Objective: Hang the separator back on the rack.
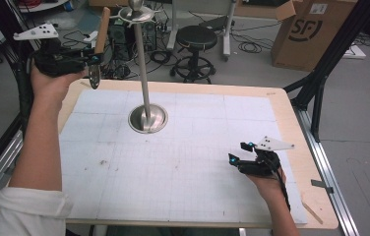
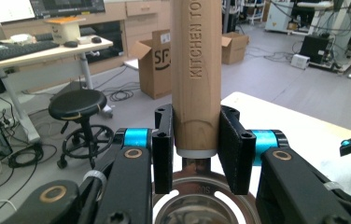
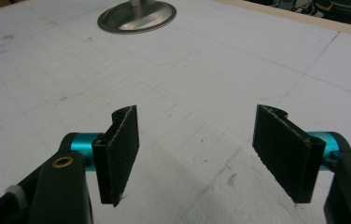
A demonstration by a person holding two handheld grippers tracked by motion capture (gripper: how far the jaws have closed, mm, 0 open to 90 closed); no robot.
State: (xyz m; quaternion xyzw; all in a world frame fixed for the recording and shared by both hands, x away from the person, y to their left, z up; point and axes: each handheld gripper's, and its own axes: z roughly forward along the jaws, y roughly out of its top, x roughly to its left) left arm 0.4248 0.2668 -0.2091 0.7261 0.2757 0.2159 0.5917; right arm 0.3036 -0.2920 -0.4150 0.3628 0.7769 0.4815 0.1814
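My left gripper is raised above the table's far left corner and shut on the lower end of a wooden handle of a kitchen utensil. The handle stands upright between the pads, and its slotted metal head hangs below the jaws. A metal utensil stand with hooks at its top rises from a round base just right of the utensil. My right gripper rests low over the white mat at the right, open with nothing between its pads. The stand's base lies far ahead of it.
A black stool and a cardboard box stand on the floor beyond the table. Cables and equipment lie behind the stand. A black frame leg slants past the table's right far corner. The wooden table edge borders the mat.
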